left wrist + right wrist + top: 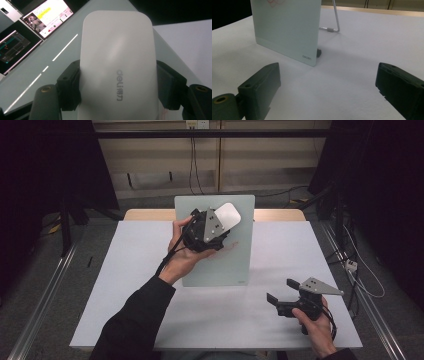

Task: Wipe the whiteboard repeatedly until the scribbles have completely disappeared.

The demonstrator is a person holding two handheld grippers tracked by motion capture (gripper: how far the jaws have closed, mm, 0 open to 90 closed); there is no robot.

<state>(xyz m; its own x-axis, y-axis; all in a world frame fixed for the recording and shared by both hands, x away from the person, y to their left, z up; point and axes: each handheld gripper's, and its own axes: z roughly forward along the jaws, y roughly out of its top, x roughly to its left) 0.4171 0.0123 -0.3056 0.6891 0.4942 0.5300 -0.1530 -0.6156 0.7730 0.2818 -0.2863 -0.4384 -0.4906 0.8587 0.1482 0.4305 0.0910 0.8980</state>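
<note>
A pale green glass board [215, 265] stands tilted on a metal stand in the middle of the white table [125, 300]. My left gripper [220, 221] is raised in front of the board's upper part, shut on a white rounded eraser [227, 215]. In the left gripper view both pads clamp the long sides of the eraser [117, 62], whose grey logo faces the camera, with the board [62, 50] behind it. My right gripper [282, 290] is held low near the table's front right, open with nothing between its jaws. The right gripper view shows the right gripper [327, 85] facing the board's lower corner [287, 27].
The board's wire stand leg [335, 20] rests on the table behind it. Cables [192, 165] hang at the back wall, and more lie on the floor to the right [360, 275]. Bare white tabletop lies on both sides of the board.
</note>
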